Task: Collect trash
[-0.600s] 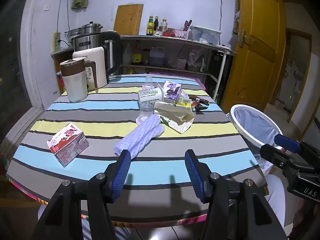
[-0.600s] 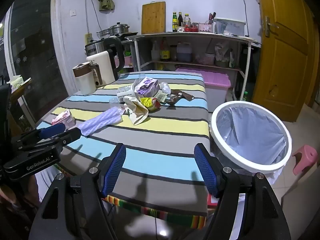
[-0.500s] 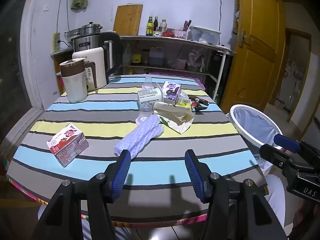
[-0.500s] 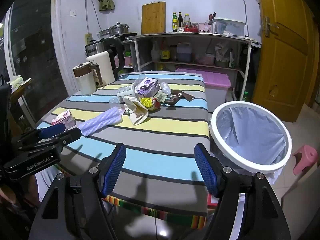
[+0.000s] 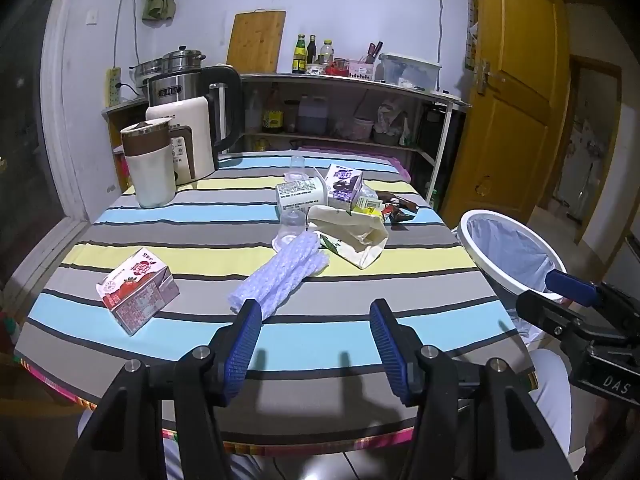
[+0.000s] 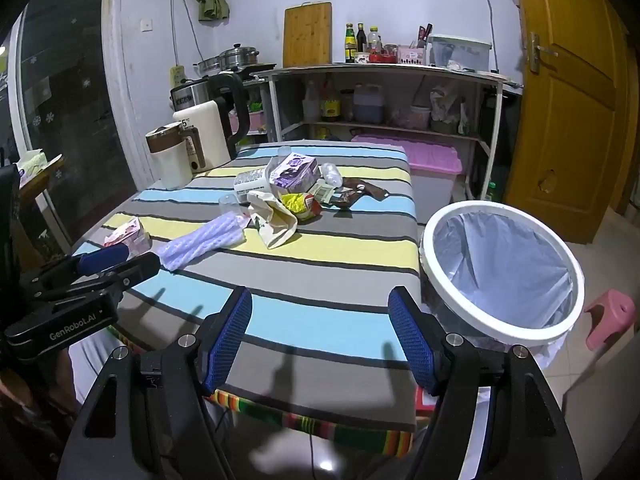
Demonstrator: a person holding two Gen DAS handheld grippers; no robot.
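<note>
Trash lies on the striped table (image 5: 360,280): a strawberry milk carton (image 5: 136,290) at the left, a lilac foam sleeve (image 5: 280,274) in the middle, a beige paper bag (image 5: 356,240), a purple carton (image 5: 343,184), a white carton (image 5: 300,196), a clear cup (image 5: 290,230) and wrappers (image 5: 394,210). A white-rimmed bin with a blue liner (image 5: 512,258) stands off the table's right edge; it also shows in the right wrist view (image 6: 500,268). My left gripper (image 5: 316,344) is open and empty just short of the foam sleeve. My right gripper (image 6: 320,336) is open and empty over the table's near edge, left of the bin.
A brown-lidded white jug (image 5: 149,164) and kettles (image 5: 188,140) stand at the table's back left. A shelf with bottles (image 5: 340,104) is behind the table, a wooden door (image 5: 516,112) at the right. A pink stool (image 6: 610,316) sits on the floor beyond the bin.
</note>
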